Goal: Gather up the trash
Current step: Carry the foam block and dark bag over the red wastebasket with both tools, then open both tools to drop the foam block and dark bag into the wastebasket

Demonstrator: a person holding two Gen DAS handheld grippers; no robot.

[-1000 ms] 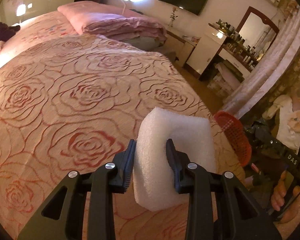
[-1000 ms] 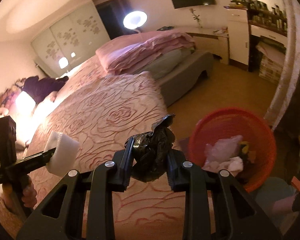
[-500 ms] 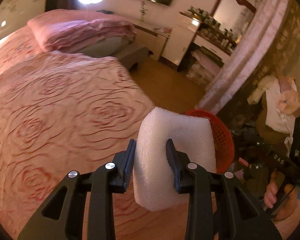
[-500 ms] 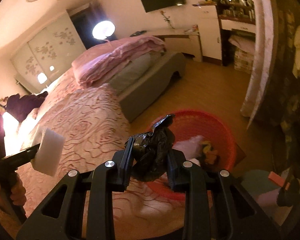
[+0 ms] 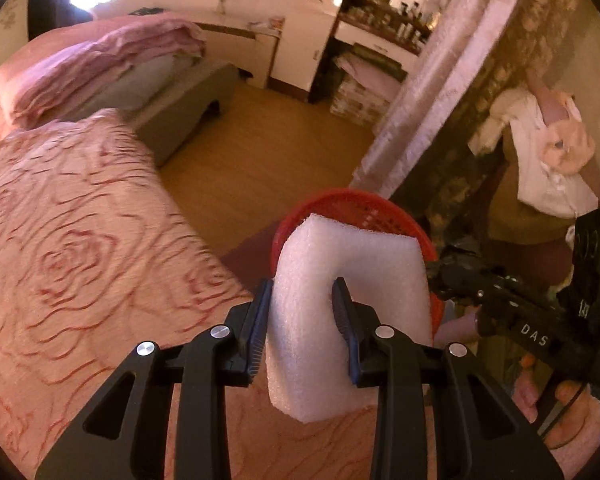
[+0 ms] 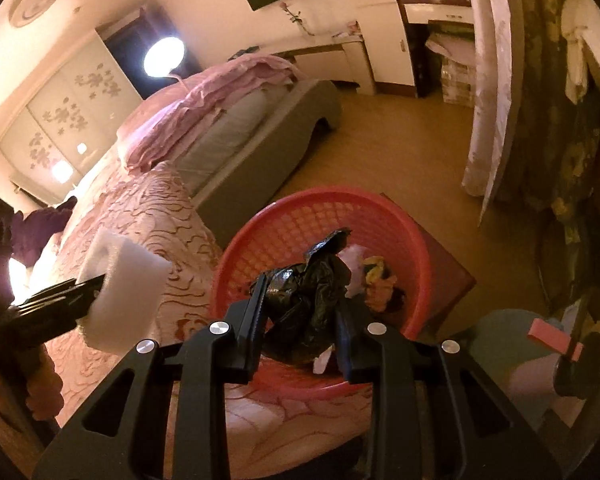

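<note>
My left gripper (image 5: 302,300) is shut on a white foam block (image 5: 352,304), held over the edge of the bed just short of a red mesh basket (image 5: 352,204) on the floor. The same foam block (image 6: 120,288) shows at the left of the right wrist view. My right gripper (image 6: 302,300) is shut on a crumpled black plastic bag (image 6: 304,300), hanging over the open basket (image 6: 300,220). Inside the basket lie white and yellow scraps (image 6: 376,276). In the left wrist view the right gripper's black body (image 5: 512,308) sits at the right, held by a hand (image 5: 560,396).
A bed with a pink rose-patterned cover (image 5: 72,248) fills the left; folded pink bedding (image 5: 100,60) lies at its head. Wooden floor (image 6: 400,152) stretches beyond the basket toward white cabinets (image 6: 384,40). A pale curtain (image 6: 492,100) hangs at the right.
Both grippers swung right, off the bed and toward the red basket. The black bag now hangs over the basket's opening; the foam block has reached its near rim. Both grips are unchanged.
</note>
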